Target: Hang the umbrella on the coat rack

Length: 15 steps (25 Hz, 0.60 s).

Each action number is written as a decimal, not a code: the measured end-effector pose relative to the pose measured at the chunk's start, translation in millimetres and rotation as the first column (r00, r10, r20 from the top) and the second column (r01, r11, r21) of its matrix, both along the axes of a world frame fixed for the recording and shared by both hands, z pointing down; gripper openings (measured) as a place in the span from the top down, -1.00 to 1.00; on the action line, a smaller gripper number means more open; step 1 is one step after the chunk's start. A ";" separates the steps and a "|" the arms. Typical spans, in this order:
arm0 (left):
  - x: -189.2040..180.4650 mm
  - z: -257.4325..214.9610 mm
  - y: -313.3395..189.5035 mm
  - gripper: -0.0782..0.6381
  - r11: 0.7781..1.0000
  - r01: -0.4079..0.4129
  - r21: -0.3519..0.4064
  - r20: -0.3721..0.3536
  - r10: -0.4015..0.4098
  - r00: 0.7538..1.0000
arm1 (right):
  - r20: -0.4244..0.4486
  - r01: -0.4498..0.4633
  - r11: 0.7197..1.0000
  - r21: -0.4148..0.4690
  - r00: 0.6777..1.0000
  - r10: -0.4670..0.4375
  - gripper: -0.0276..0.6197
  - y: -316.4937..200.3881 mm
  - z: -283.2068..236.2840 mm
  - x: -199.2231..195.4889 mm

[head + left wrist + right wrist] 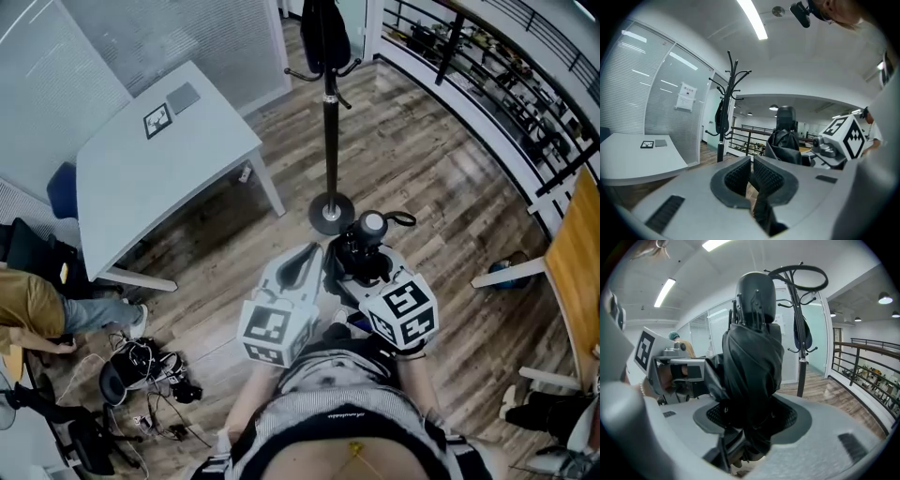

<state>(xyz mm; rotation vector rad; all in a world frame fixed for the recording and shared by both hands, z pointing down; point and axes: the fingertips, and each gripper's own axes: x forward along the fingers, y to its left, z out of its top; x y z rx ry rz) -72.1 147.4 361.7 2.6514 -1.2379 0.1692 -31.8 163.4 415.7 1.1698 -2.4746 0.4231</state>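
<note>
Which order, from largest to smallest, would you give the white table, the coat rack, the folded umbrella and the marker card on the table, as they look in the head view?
1. white table
2. coat rack
3. umbrella, though it is nearer the camera and partly hidden
4. marker card

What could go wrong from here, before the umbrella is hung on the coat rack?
1. The right gripper clamps the umbrella on its soft folded fabric, so it might slip or tilt when lifted.
2. Its strap loop is thin and may miss a hook.
3. A black bag already hangs on the coat rack; a bump could perhaps rock the rack on its round base.
</note>
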 end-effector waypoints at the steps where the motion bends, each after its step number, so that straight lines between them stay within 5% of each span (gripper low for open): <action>1: -0.1 -0.5 -0.5 0.73 1.000 0.002 0.008 -0.003 -0.002 1.000 | -0.001 0.002 1.000 0.003 1.000 -0.002 0.17 -0.7 -0.3 0.2; 15: 52.8 3.4 -53.3 0.73 1.000 0.030 -0.001 -0.016 -0.030 0.999 | -0.007 0.022 1.000 0.003 1.000 -0.022 0.17 -53.7 5.6 53.4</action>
